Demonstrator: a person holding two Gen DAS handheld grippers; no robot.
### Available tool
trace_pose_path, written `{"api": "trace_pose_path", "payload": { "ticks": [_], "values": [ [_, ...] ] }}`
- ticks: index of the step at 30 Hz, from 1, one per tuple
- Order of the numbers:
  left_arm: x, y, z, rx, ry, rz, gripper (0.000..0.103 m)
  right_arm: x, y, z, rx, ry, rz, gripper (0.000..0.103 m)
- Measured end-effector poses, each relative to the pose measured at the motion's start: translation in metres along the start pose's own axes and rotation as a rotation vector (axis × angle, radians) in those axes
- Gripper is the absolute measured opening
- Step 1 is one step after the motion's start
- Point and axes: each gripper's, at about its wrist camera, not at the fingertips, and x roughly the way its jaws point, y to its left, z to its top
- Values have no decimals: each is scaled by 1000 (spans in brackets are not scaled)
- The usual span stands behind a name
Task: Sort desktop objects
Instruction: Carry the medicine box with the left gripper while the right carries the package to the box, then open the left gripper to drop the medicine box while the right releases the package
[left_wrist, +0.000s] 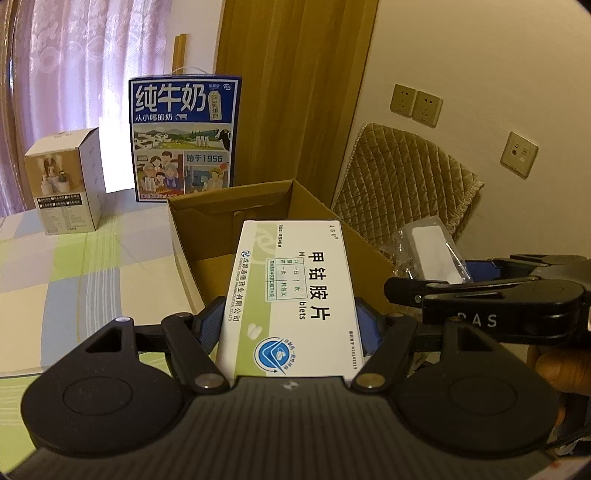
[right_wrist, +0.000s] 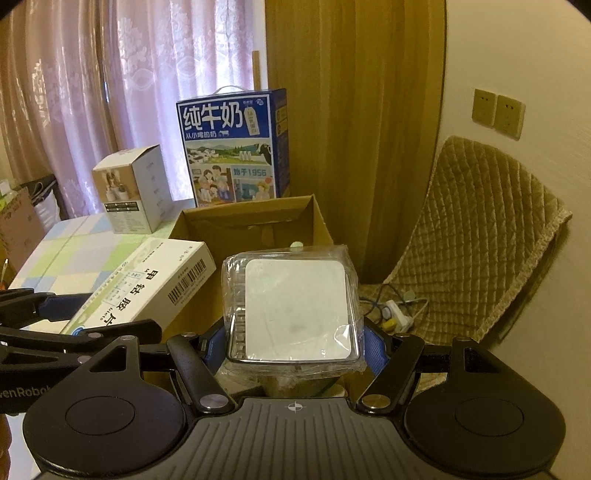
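Open brown cardboard box (left_wrist: 236, 236) is sitting on the checkered counter (left_wrist: 74, 266). Left gripper (left_wrist: 291, 328) is clamping a flat white-green medicine carton (left_wrist: 291, 291) over it; right gripper (right_wrist: 295, 343) is clamping a clear-wrapped white square pack (right_wrist: 295, 306) beside it.

We are holding a white-and-green medicine box (left_wrist: 291, 295), printed with black Chinese characters, lengthwise at the centre of the left wrist frame, its far end reaching over the open brown cardboard box (left_wrist: 266, 229). At the centre of the right wrist frame we are carrying a clear plastic case (right_wrist: 295, 314) with a white square insert, wrapped in crinkled film, before the same carton.
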Motion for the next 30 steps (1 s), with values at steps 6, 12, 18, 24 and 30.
{"api": "trace_pose_path", "payload": {
  "ticks": [6, 12, 18, 24, 30],
  "values": [
    [9, 8, 5, -26, -7, -3, 67, 9, -1, 3, -1, 1, -10, 69],
    [23, 10, 10, -34, -14, -12, 67, 18, -6, 3, 1, 11, -29, 69],
    [36, 15, 14, -56, -26, -3, 78, 21, -12, -1, 1, 21, -39, 69],
    [27, 30, 5, -72, -12, 33, 78, 25, -7, -5, 2, 31, -23, 69],
    [14, 35, -1, -63, -8, 52, 78, 25, 3, -4, -7, 29, -5, 69]
  ]
}}
